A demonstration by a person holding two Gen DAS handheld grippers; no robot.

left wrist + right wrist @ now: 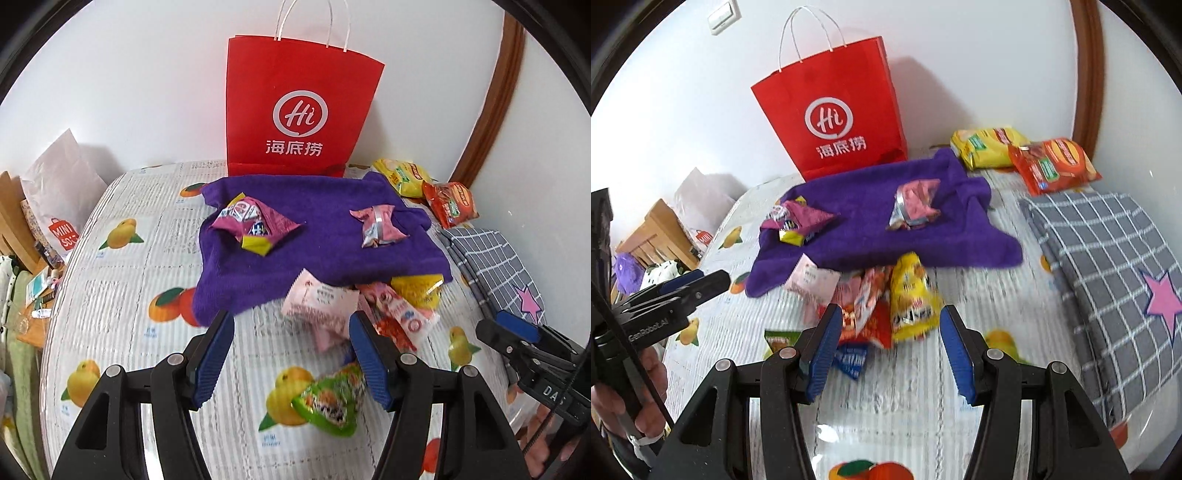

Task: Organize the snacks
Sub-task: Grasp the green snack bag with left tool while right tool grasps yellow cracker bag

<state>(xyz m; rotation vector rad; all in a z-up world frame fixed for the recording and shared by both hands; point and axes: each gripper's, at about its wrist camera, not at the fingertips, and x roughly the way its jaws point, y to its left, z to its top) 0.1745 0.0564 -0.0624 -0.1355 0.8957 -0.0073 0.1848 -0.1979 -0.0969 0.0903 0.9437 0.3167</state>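
- Your left gripper (291,354) and right gripper (886,350) both had jaws spread, nothing between them.
- Crinkly foil snack packets (882,310) lay piled on the fruit-print bed cover (129,295), at the purple towel (317,221) edge.
- Probably light, slippery, crushable; pinch a sealed end.

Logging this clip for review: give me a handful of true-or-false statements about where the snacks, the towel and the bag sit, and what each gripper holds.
1. The red paper bag stands upright against the wall behind the purple towel. True.
2. Two snack packets lie on top of the towel. True: a purple packet and a pink packet.
3. The left gripper is clamped on the green packet. False: its jaws are open and empty; the packet lies on the tablecloth below.
4. The big yellow bag and orange bag of snacks lie inside the red bag. False: they lie on the table by the wall.
5. The right gripper holds nothing. True.
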